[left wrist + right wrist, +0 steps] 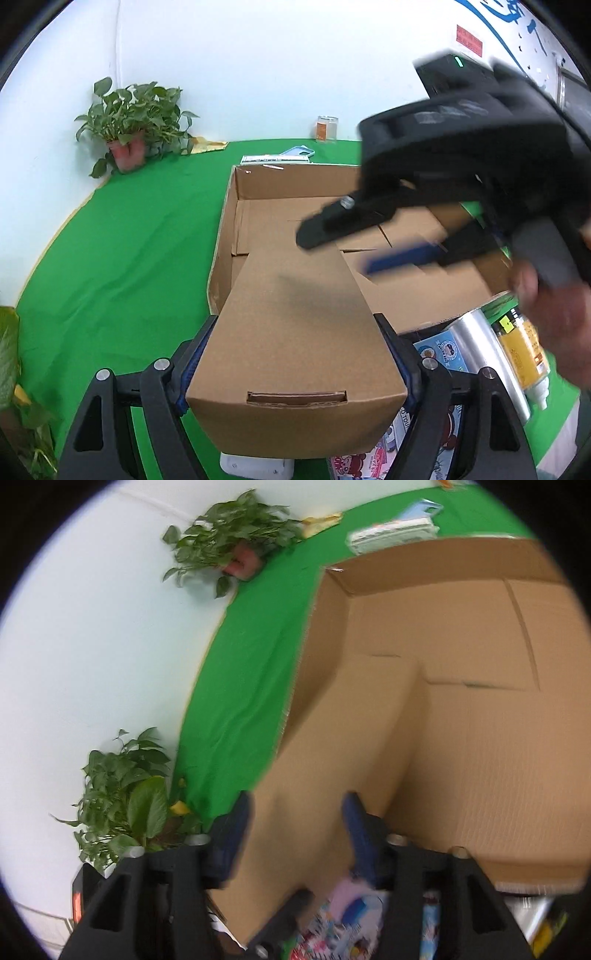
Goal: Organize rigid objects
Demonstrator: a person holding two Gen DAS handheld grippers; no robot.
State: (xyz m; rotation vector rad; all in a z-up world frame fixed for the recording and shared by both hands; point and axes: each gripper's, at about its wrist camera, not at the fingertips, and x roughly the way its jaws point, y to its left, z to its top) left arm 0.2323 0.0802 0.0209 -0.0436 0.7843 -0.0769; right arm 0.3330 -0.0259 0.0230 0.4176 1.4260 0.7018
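Left wrist view, nearest: the left gripper pinches a small closed cardboard carton, a blue pad pressed against each side of it.
Below the carton: a white item and colourful printed packages lie underneath, with a silvery roll and a yellow-labelled bottle beside them.
Middle ground: a big open cardboard tray sits on the green tablecloth; the carton's far end reaches over its near edge.
Right gripper: held by a hand, it hangs blurred above the tray with its fingers spread and nothing between them.
Far side: a booklet and a pale blue phone case lie behind the tray, a glass jar stands by the wall, and a potted plant fills the corner.
Right wrist view: it shows the right gripper's own blue pads apart over brown cardboard without gripping it, and a second plant at the near left that the other view barely catches.
Only in the left view: the jar, roll, bottle and hand.
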